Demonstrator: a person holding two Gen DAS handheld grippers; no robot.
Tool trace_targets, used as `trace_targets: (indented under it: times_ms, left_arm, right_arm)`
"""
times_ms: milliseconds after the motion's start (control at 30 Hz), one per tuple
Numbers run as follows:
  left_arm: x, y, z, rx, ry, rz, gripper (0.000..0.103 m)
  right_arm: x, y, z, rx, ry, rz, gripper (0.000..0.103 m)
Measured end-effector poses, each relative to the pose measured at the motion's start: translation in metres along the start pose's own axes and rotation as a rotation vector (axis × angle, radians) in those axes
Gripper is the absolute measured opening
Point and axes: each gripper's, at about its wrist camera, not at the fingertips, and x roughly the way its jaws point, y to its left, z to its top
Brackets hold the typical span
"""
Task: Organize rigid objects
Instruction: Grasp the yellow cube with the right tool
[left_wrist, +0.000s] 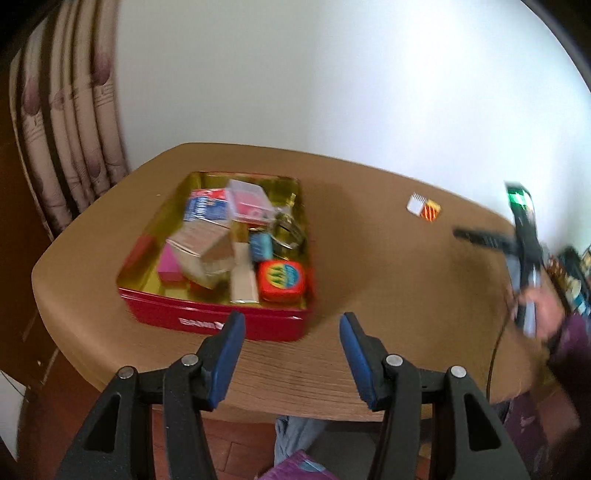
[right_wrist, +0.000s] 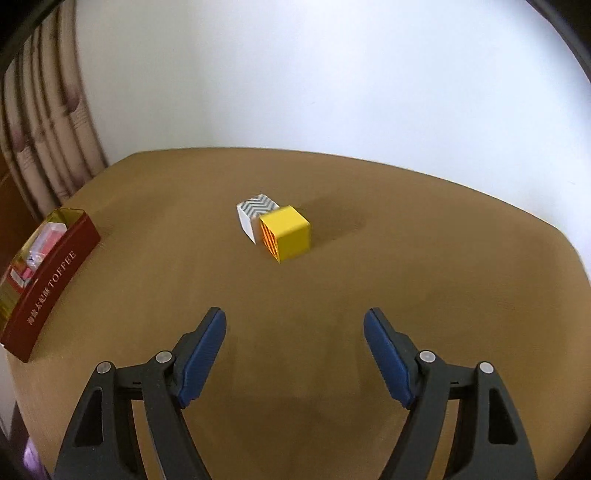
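Tin (left_wrist: 207, 325) holds jumbled small boxes and a red tape measure (left_wrist: 281, 278); both claws released, nothing between them

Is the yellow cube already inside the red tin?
No, the yellow cube sits on the table beside a white cube, apart from the red tin.

The left gripper (left_wrist: 291, 354) pointed downward, its 2 blue-padded jaws parted with nothing between them. The right gripper (right_wrist: 294, 354) angled down likewise, jaws spread wider and empty. The person's right hand (left_wrist: 546, 310) gripped its handle.
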Motion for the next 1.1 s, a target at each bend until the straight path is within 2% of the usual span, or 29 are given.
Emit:
trace_targets:
  times_ms: [100,200,500,533,567,600,633,733,867,933,1000,1067,1100]
  left_arm:
    - [0.004,-0.014,0.002,-0.024,0.018,-0.018,0.055]
    - [0.008,-0.025,0.013,-0.060,0.030,-0.065,0.055]
    - [0.027,-0.057,0.029,0.001,0.057,-0.103,0.055]
    - [0.032,-0.059,0.030,0.003,0.064,-0.109,0.055]
    - [0.035,-0.061,0.030,0.005,0.070,-0.115,0.055]
    - [0.038,-0.063,0.030,0.006,0.072,-0.123,0.055]
    - [0.041,-0.065,0.030,0.006,0.076,-0.130,0.055]
    - [0.049,-0.080,0.040,0.011,0.088,-0.138,0.055]
    - [0.065,-0.097,0.064,0.021,0.097,-0.148,0.055]
    - [0.076,-0.103,0.076,0.013,0.117,-0.171,0.055]
    - [0.093,-0.109,0.091,-0.015,0.143,-0.229,0.055]
    - [0.116,-0.121,0.108,-0.002,0.185,-0.287,0.055]
    - [0.128,-0.128,0.118,0.010,0.191,-0.304,0.055]
  right_arm:
    - [0.020,-0.001,0.021,-0.077,0.005,0.008,0.074]
    - [0.036,-0.007,0.041,-0.122,0.013,0.051,0.073]
    - [0.068,-0.012,0.063,-0.235,0.065,0.138,0.069]
    - [0.070,-0.012,0.063,-0.244,0.072,0.141,0.063]
    - [0.075,-0.011,0.063,-0.250,0.087,0.153,0.043]
    - [0.077,-0.011,0.061,-0.250,0.103,0.163,0.031]
    - [0.081,-0.009,0.057,-0.252,0.127,0.162,0.028]
    - [0.075,-0.010,0.049,-0.242,0.127,0.161,0.028]
    - [0.039,-0.026,0.023,-0.146,0.071,0.144,0.028]
    - [0.019,-0.038,0.005,-0.110,0.047,0.094,0.028]
    - [-0.002,-0.053,-0.020,-0.083,0.035,0.005,0.028]
    - [-0.023,-0.066,-0.042,-0.055,0.012,-0.073,0.028]
    - [-0.031,-0.070,-0.048,-0.037,0.001,-0.078,0.028]
